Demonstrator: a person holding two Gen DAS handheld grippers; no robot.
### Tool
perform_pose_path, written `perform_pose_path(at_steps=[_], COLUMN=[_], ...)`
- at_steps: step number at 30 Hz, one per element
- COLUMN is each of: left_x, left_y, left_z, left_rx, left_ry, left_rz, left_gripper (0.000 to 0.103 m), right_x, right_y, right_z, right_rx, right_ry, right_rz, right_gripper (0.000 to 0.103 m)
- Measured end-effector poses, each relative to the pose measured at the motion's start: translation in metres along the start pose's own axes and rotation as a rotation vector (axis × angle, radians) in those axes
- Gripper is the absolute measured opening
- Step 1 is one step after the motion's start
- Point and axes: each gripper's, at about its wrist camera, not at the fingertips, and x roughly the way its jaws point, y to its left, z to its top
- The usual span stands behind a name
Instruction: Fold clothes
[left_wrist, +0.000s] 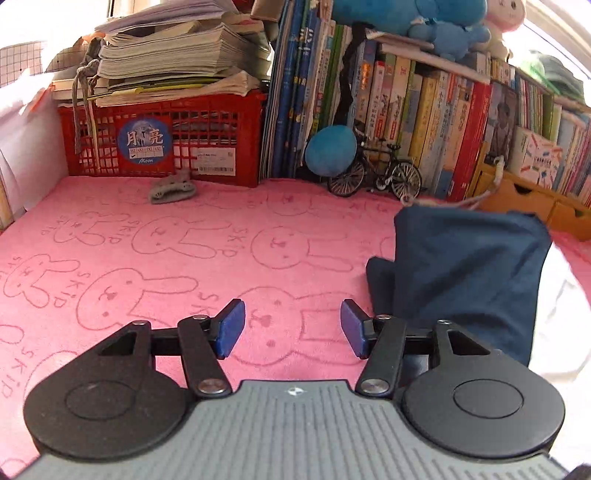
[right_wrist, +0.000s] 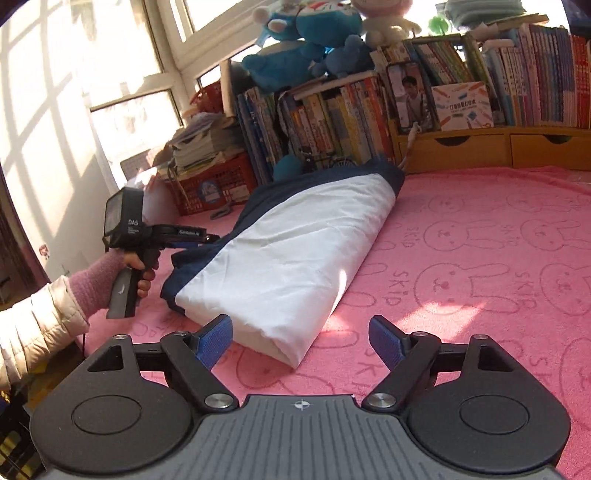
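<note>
A folded garment lies lengthwise on the pink bunny-print towel (right_wrist: 480, 240), white (right_wrist: 295, 251) on top with a navy layer (right_wrist: 258, 199) showing along its left edge. In the left wrist view it appears as a navy fold (left_wrist: 465, 273) at the right. My left gripper (left_wrist: 292, 314) hangs open over bare towel just left of that fold, holding nothing. A hand in a pink cuff holds the left gripper (right_wrist: 192, 240), beside the garment's navy edge. My right gripper (right_wrist: 300, 332) stands open at the garment's near white corner, with nothing between its pads.
A red crate (left_wrist: 162, 144) stacked with papers stands at the back left, with a small grey cloth (left_wrist: 171, 190) in front of it. Rows of books, a blue plush ball (left_wrist: 330, 149), a model bicycle (left_wrist: 376, 173) and wooden drawers (right_wrist: 480, 147) line the back edge.
</note>
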Motion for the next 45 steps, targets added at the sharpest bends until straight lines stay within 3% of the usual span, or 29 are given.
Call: perform_pose_path(at_steps=[4, 6, 8, 13, 15, 18, 20, 25, 27, 29, 32, 36, 37, 38, 40, 42, 44, 45], left_x=[0.002, 0.017, 0.034, 0.087, 0.107, 0.129, 0.142, 0.172, 0.176, 0.173, 0.173, 0.18, 0.182, 0.184, 0.187, 0.191, 0.194, 0.196], left_y=[-0.027, -0.055, -0.085, -0.154, -0.17, -0.183, -0.189, -0.202, -0.208, -0.214, -0.213, -0.205, -0.204, -0.205, -0.205, -0.206, -0.206, -0.207], left_z=[0.038, 0.052, 0.066, 0.078, 0.076, 0.075, 0.075, 0.08, 0.078, 0.076, 0.071, 0.069, 0.069, 0.07, 0.07, 0.071, 0.072, 0.072], left_rx=[-0.084, -0.121, -0.144, -0.094, -0.102, -0.124, -0.139, -0.148, -0.118, -0.055, -0.052, -0.09, -0.098, -0.099, -0.099, -0.1, -0.101, -0.102], left_ry=[0.037, 0.107, 0.174, 0.288, 0.339, 0.386, 0.414, 0.515, 0.519, 0.49, 0.464, 0.47, 0.476, 0.475, 0.473, 0.472, 0.47, 0.469], left_rz=[-0.295, -0.421, -0.518, -0.515, -0.512, -0.542, -0.561, -0.518, -0.523, -0.512, -0.55, -0.61, -0.619, -0.622, -0.627, -0.633, -0.639, -0.641], left_gripper=[0.062, 0.068, 0.069, 0.072, 0.072, 0.072, 0.072, 0.069, 0.064, 0.041, 0.031, 0.027, 0.032, 0.045, 0.052, 0.043, 0.025, 0.022], right_x=[0.053, 0.086, 0.12, 0.201, 0.22, 0.23, 0.23, 0.231, 0.233, 0.233, 0.235, 0.237, 0.238, 0.238, 0.239, 0.239, 0.24, 0.24], right_y=[-0.036, -0.053, -0.071, -0.114, -0.13, -0.142, -0.14, -0.137, -0.137, -0.138, -0.137, -0.135, -0.134, -0.133, -0.13, -0.127, -0.122, -0.12], right_z=[0.037, 0.054, 0.071, 0.11, 0.103, 0.091, 0.092, 0.093, 0.093, 0.094, 0.093, 0.091, 0.091, 0.091, 0.091, 0.091, 0.09, 0.09], right_rx=[0.092, 0.136, 0.181, 0.299, 0.385, 0.448, 0.416, 0.382, 0.382, 0.382, 0.381, 0.37, 0.361, 0.351, 0.333, 0.313, 0.279, 0.264], right_ry=[-0.016, -0.013, -0.009, -0.002, -0.022, -0.069, -0.067, -0.062, -0.06, -0.058, -0.051, -0.045, -0.045, -0.044, -0.043, -0.042, -0.042, -0.042], right_rz=[-0.008, -0.012, -0.016, -0.02, 0.022, 0.106, 0.101, 0.1, 0.103, 0.106, 0.114, 0.112, 0.109, 0.105, 0.099, 0.091, 0.077, 0.07], right_gripper=[0.08, 0.06, 0.051, 0.049, 0.049, 0.049, 0.049, 0.049, 0.049, 0.049, 0.051, 0.053, 0.053, 0.054, 0.054, 0.056, 0.057, 0.058])
